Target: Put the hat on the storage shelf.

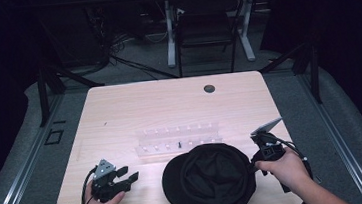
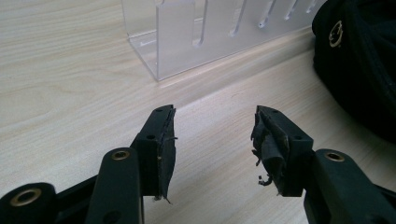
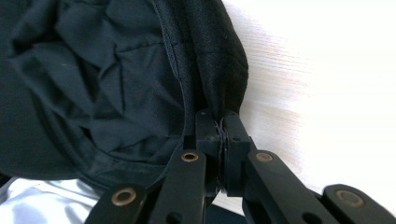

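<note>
A black cap (image 1: 209, 179) lies upside down near the table's front edge, its crumpled lining (image 3: 107, 88) facing up. My right gripper (image 3: 220, 122) is shut on the cap's rim (image 3: 224, 79) at its right side; in the high view that gripper (image 1: 253, 165) sits at the cap's right edge. My left gripper (image 2: 212, 135) stands open low over bare wood, nothing between its jaws. In the high view this gripper (image 1: 131, 174) rests left of the cap, a short gap away. The cap's edge (image 2: 359, 60) with a small gold emblem shows at the right of the left gripper view.
A clear acrylic rack (image 1: 179, 141) with a row of slots stands just behind the cap, close ahead of the left gripper (image 2: 187, 37). The wooden table (image 1: 169, 103) has a round cable hole (image 1: 209, 88) at the back. A chair and desk legs stand beyond.
</note>
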A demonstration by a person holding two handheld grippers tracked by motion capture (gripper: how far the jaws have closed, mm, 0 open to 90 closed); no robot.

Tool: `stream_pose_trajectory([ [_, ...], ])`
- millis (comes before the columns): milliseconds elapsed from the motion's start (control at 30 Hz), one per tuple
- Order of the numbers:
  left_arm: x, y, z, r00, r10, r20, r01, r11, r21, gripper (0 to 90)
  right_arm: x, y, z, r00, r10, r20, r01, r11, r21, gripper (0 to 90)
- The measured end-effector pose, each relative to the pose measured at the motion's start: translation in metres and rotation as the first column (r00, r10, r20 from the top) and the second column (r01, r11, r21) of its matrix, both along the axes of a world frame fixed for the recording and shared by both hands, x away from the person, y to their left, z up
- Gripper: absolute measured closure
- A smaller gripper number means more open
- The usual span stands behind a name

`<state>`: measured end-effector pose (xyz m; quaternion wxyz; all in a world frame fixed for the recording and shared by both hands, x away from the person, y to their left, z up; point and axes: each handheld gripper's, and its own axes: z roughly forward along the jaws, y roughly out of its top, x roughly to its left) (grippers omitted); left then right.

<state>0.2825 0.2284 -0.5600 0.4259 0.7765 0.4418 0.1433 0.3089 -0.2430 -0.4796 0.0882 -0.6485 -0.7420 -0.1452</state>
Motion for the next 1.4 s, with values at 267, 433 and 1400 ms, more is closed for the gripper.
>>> stream_pose_trajectory([
  [267, 0.000, -0.001, -0.001, 1.0000, 0.002, 0.006, -0.002, 1.0000, -0.001, 48.9, -0.002, 0.005, 0.022, 0.9999, 0.010, 0.007, -0.010, 0.999, 0.037, 88.4],
  [433, 0.001, 0.000, -0.001, 1.0000, -0.002, -0.001, 0.002, 1.0000, 0.002, 48.9, -0.002, 0.010, 0.037, 0.9991, 0.042, 0.005, -0.042, 0.997, 0.071, 88.5],
  [1400, 0.000, 0.000, 0.000, 1.0000, -0.001, -0.002, 0.001, 1.0000, 0.001, 48.9, -0.007, 0.046, 0.107, 0.9939, 0.053, 0.097, -0.081, 0.944, 0.321, 88.6],
])
